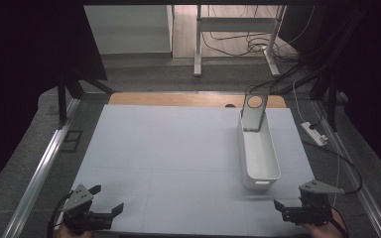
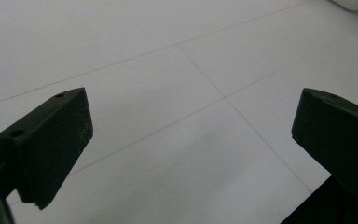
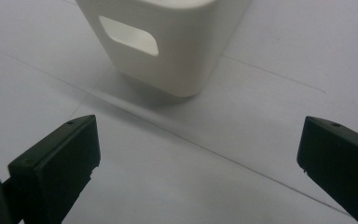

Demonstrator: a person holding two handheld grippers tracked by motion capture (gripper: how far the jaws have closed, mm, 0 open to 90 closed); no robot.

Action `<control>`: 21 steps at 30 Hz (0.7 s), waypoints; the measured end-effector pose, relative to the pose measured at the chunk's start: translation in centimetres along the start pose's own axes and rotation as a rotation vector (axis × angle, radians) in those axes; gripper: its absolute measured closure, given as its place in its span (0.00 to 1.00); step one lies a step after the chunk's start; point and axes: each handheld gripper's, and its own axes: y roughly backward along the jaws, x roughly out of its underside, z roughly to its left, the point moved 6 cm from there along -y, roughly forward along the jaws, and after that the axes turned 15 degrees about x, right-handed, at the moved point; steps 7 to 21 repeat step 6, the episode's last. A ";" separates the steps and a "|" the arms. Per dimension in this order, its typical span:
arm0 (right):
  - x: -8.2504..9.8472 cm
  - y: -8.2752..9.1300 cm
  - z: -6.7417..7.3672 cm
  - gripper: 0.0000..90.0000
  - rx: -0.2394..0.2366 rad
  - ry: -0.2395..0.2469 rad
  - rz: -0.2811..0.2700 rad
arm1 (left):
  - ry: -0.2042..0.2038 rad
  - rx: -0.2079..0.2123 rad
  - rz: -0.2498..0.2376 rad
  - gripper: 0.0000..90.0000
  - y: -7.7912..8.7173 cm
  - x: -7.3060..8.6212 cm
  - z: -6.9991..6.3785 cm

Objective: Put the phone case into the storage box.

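Setting: lab / test rig, not a home. Evidence: worktop [image 1: 178,148] covered w/ plain white sheet, metal rails [image 1: 39,168] along both sides, black curtains [image 1: 30,49] enclosing the area, loose cables [image 1: 248,44] on the floor behind, power strip [image 1: 314,134] at right, bare metal table frame [image 1: 238,34] at rear.

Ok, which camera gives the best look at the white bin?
The high view: the whole white bin shows, open top and full length. The right gripper view has just its near end with the handle cutout; the left gripper view catches a corner.
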 end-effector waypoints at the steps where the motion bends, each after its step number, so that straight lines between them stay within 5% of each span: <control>1: 0.1 -0.2 0.0 0.00 0.000 -0.002 0.019 | 0.001 0.000 0.000 0.00 0.0 0.0 0.0; 21: 0.1 -0.4 0.1 0.00 0.014 0.013 0.034 | 0.002 0.003 0.000 0.00 0.0 -0.1 0.0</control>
